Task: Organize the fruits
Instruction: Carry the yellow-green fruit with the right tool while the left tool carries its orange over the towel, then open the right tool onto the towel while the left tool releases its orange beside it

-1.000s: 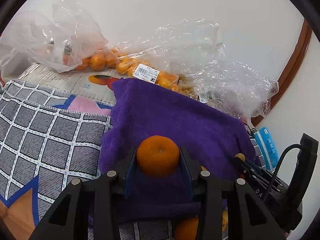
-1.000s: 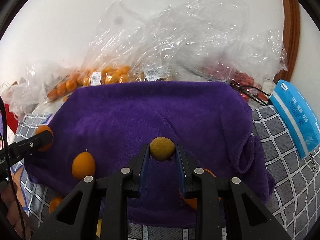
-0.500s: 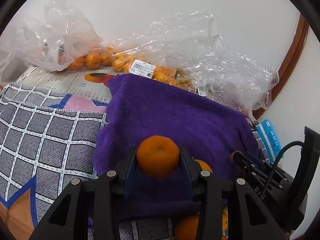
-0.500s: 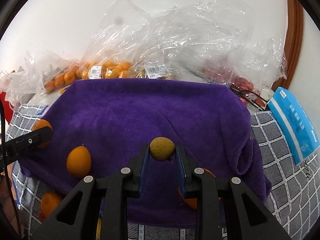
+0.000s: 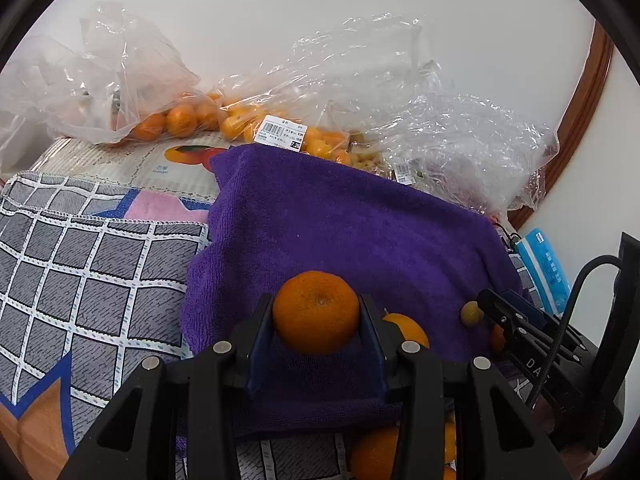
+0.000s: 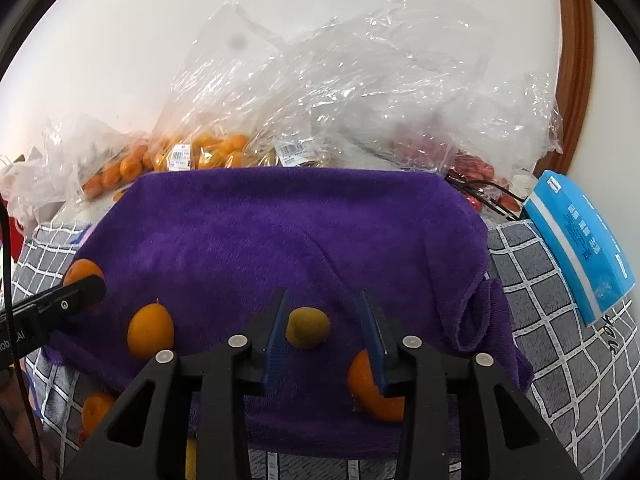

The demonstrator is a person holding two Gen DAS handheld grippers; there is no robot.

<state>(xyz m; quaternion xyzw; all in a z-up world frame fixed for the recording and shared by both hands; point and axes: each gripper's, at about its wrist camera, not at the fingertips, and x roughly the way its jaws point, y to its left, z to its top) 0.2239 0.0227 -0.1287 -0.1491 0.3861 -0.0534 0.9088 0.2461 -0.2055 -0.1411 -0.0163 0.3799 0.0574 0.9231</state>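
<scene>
While the right claw [image 6: 322, 326] opens, a small yellow-brown fruit [image 6: 307, 327] sits between its jaws on the purple towel [image 6: 280, 232] — against the left pad or nearly so, clear of the right pad, so it looks released. Left claw [image 5: 316, 330] is clamped on a mandarin [image 5: 316, 312], pads on both its sides, above the towel's near part.

Other loose fruit: an orange one [image 6: 150, 330] left of the right claw, another [image 6: 374, 384] half hidden behind its right finger. Bagged fruit [image 6: 208, 152] lies beyond the towel, well ahead of both claws.

Handling, judged: mandarin is light, round, soft-skinned — squeezes easily, so grip across the widest middle, gently. Peel gives some friction, not slippery. Small fruit is lighter and firmer-looking, rolls readily, though the towel pile should stop it. Take it centred between the pads, not at the tips.
</scene>
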